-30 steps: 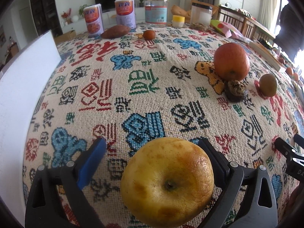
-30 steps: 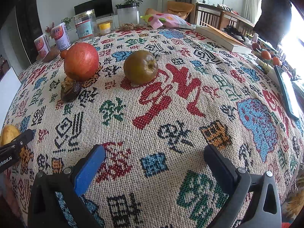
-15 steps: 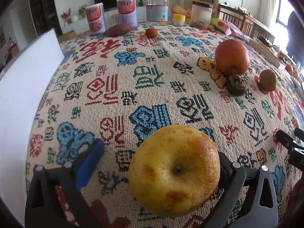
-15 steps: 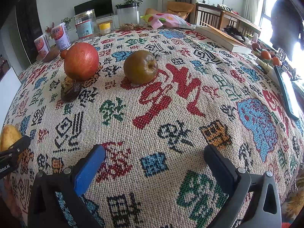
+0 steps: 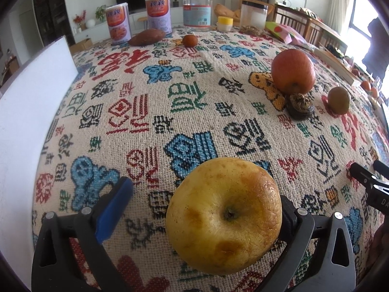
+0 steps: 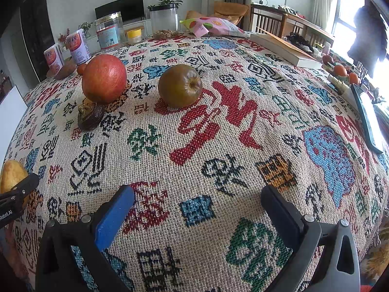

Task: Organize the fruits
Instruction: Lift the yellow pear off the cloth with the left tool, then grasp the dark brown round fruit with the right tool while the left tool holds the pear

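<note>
Gripper fingers on the left gripper [image 5: 203, 189] are spread wide, and nothing is squeezed by them. The right gripper [image 6: 197, 192] is spread wide too, and nothing is held in it. The big tabletop [image 5: 194, 92] is covered with a bumpy woven cloth, and lots of bare room is left in the middle for moving. Its left side is blocked by a tall white board [image 5: 29, 92], and its far right side is taken up by a book [image 6: 287, 48], so care is needed there. The yellow apple [image 5: 223, 216] is seen near the front of the tabletop, between the left fingers: the right-side finger seems to be touched by it, while the blue pad [image 5: 114, 209] is kept apart. Compared with a moment ago, the apple is seen a little smaller and further forward, so it has probably been let go and the gripper pulled back. The right view is not changed. The red fruit [image 5: 293, 70], the brown-green fruit [image 5: 338, 99] and the little dark lump [image 5: 300, 105] are probably still to be sorted.
</note>
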Tool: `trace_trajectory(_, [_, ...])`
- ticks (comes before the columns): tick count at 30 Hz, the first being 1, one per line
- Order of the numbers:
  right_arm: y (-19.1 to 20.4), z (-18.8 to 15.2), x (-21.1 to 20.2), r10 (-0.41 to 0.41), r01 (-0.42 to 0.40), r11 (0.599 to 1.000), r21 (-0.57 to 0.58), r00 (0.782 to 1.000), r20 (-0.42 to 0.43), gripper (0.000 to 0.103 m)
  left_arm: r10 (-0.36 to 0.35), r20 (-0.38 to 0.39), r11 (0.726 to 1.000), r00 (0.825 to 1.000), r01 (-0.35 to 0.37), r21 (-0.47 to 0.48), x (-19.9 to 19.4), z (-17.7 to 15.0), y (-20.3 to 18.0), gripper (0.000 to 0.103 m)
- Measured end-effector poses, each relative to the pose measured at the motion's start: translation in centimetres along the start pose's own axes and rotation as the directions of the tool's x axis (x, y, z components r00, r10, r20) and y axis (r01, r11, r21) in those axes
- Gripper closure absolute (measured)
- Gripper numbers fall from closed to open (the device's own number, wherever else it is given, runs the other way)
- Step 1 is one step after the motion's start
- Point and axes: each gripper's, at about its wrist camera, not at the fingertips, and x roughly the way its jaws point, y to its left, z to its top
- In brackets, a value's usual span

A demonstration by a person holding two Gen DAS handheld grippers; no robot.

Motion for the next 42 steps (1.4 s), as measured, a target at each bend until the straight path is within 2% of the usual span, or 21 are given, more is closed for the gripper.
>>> trace_trajectory(3, [0.0,0.0,0.0,0.0,0.0,1.0,0.0,1.0,0.0,0.0,-0.042,-0.008,0.998,0.999,0.043,0.054,-0.5,-0.7,0.2,0.002])
trace_trajectory(6, [0.0,0.0,0.0,0.0,0.0,1.0,0.001,1.0,0.0,0.0,-0.051,-0.01,0.996,0.999,0.052,0.075,-1.2,-1.5,0.3,0.002])
trace_trajectory(9, [0.0,0.0,0.0,0.0,0.0,1.0,0.0,1.0,0.0,0.0,-0.045,-0.007,0.997,0.999,0.045,0.064,-1.6,-2.0,0.1,0.003])
trace_trajectory(18, [0.0,0.0,-0.1,0.004,-0.004,1.0,0.002,1.0,0.001,0.0,-0.094,0.041,0.996,0.995,0.093,0.016,-2.4,-1.5,-0.3,0.006])
trace_trajectory(19, [-0.1,0.0,-0.2,0.015,-0.015,1.0,0.007,1.0,0.006,0.0,-0.093,0.045,0.996,0.995,0.092,0.011,-2.5,-1.6,-0.1,0.026])
trace_trajectory(20, [-0.3,-0.1,-0.5,0.043,-0.043,0.999,0.02,0.999,0.019,0.0,-0.124,0.036,0.992,0.992,0.124,0.008,-2.5,-1.6,0.0,0.033])
trace_trajectory(21, [-0.4,-0.1,-0.8,0.098,-0.099,0.994,0.037,0.995,0.036,0.0,-0.117,0.036,0.993,0.993,0.117,0.001,-2.6,-1.6,0.1,0.034])
trace_trajectory(23, [0.0,-0.2,-1.6,0.212,-0.214,0.976,0.034,0.975,0.059,0.006,-0.102,0.033,0.995,0.994,0.103,-0.018,-2.9,-1.8,0.5,0.034])
trace_trajectory(25, [1.8,0.2,-2.0,0.288,-0.287,0.958,-0.021,0.956,0.057,0.012,-0.115,0.029,0.992,0.993,0.117,-0.056,-3.5,-2.2,1.3,0.034])
trace_trajectory(27, [4.1,1.4,-1.4,0.35,-0.348,0.935,-0.058,0.937,0.012,0.018,-0.12,0.031,0.989,0.992,0.123,-0.088,-4.4,-2.6,2.1,0.034])
trace_trajectory(28, [5.5,2.3,-0.8,0.364,-0.364,0.929,-0.071,0.931,-0.014,0.024,-0.119,0.034,0.987,0.992,0.122,-0.101,-5.0,-2.8,2.5,0.034])
trace_trajectory(30, [8.1,4.3,0.4,0.368,-0.37,0.924,-0.097,0.929,-0.034,0.026,-0.118,0.04,0.985,0.992,0.122,-0.124,-6.2,-3.1,3.2,0.034])
trace_trajectory(33, [10.8,6.7,3.5,0.258,-0.265,0.96,-0.093,0.963,-0.079,0.026,-0.128,0.041,0.979,0.991,0.133,-0.156,-8.0,-3.6,4.3,0.034])
trace_trajectory(35, [11.8,7.5,4.1,0.206,-0.211,0.971,-0.112,0.977,-0.053,0.035,-0.137,0.043,0.975,0.99,0.142,-0.168,-9.2,-4.2,4.9,0.034])
trace_trajectory(36, [12.0,7.5,4.1,0.195,-0.197,0.972,-0.124,0.98,-0.034,0.044,-0.142,0.04,0.974,0.989,0.147,-0.171,-9.9,-4.7,5.1,0.034])
trace_trajectory(37, [12.1,7.4,3.9,0.212,-0.213,0.968,-0.131,0.977,-0.027,0.061,-0.151,0.03,0.972,0.988,0.154,-0.178,-10.8,-5.1,5.4,0.034])
trace_trajectory(40, [11.6,5.7,2.3,0.285,-0.289,0.949,-0.122,0.957,-0.055,0.061,-0.241,0.027,0.945,0.97,0.241,-0.223,-14.6,-6.2,6.8,0.034])
trace_trajectory(42, [11.7,4.1,0.2,0.385,-0.397,0.909,-0.125,0.916,-0.11,0.061,-0.259,0.043,0.935,0.965,0.261,-0.238,-17.8,-6.6,8.2,0.034])
